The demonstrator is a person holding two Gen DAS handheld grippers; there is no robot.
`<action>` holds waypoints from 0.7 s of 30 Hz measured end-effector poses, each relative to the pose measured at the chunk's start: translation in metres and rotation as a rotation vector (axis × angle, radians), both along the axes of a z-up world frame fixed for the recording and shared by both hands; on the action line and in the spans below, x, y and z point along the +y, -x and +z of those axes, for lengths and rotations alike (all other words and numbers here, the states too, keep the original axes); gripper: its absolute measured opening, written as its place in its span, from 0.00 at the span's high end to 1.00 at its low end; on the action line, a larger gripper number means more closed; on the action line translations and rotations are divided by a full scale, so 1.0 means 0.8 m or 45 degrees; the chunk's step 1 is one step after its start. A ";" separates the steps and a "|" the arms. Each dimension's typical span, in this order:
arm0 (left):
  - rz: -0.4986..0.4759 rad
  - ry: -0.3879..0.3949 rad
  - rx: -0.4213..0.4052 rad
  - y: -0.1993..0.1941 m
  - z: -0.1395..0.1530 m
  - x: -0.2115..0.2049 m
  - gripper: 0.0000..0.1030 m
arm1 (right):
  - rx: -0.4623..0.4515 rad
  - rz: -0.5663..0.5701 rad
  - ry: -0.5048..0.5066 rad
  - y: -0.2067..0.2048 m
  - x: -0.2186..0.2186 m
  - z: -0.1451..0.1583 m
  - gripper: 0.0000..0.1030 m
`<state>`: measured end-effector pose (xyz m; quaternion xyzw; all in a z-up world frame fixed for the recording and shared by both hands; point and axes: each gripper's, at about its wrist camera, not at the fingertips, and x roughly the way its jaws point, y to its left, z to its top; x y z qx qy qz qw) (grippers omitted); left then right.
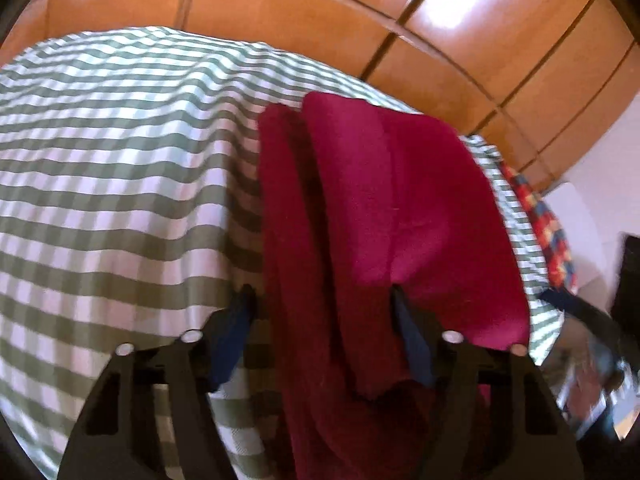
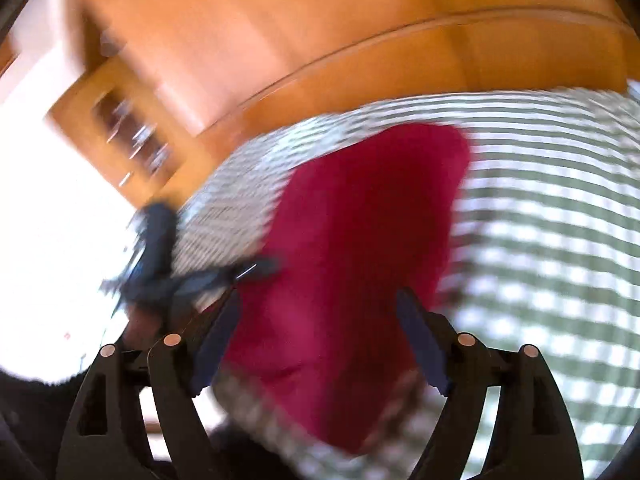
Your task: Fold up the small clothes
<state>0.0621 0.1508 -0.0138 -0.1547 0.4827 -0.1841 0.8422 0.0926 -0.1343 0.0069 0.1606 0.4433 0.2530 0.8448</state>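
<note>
you are partway through folding the red cloth [image 1: 360,220], by the look of it between one fold and the next grip.

nearest to you, the fingers [image 1: 234,340] of your left gripper [image 1: 322,300] stand apart with the near, bunched end of the cloth running up between them; the right one lies against a fold, the left is clear of it, so nothing is clamped. your right gripper [image 2: 318,298] is spread wide too, the cloth passing between its fingers [image 2: 420,332] without being pinched; that view is badly smeared, so whether a pad brushes the fabric you cannot tell.

further out, the cloth lies in long lengthwise folds on the green and white checked cover [image 1: 120,160], near its right edge, with a patterned bit of fabric [image 1: 556,240] just past that edge. beyond is the wooden panelling [image 1: 320,12].

next, i judge, you need to close each gripper on an end or corner, taking every layer together, before lifting it over.
</note>
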 end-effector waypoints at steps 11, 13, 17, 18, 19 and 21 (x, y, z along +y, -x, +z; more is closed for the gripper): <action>-0.073 0.137 -0.050 -0.002 -0.010 0.005 0.61 | 0.282 -0.039 -0.238 -0.112 0.003 -0.098 0.47; -0.076 0.179 -0.056 -0.002 -0.011 0.006 0.65 | 0.247 -0.031 -0.206 -0.100 0.000 -0.087 0.62; -0.134 0.207 -0.078 -0.015 -0.002 -0.012 0.70 | 0.085 -0.034 -0.086 -0.078 -0.010 -0.040 0.69; -0.158 0.207 -0.082 -0.022 0.002 -0.022 0.70 | 0.057 -0.049 -0.074 -0.073 -0.017 -0.027 0.69; -0.189 0.213 -0.089 -0.031 0.008 -0.037 0.70 | 0.016 -0.082 -0.060 -0.073 -0.028 -0.012 0.70; -0.247 0.205 -0.116 -0.047 0.020 -0.067 0.70 | -0.043 -0.149 -0.052 -0.069 -0.053 0.012 0.70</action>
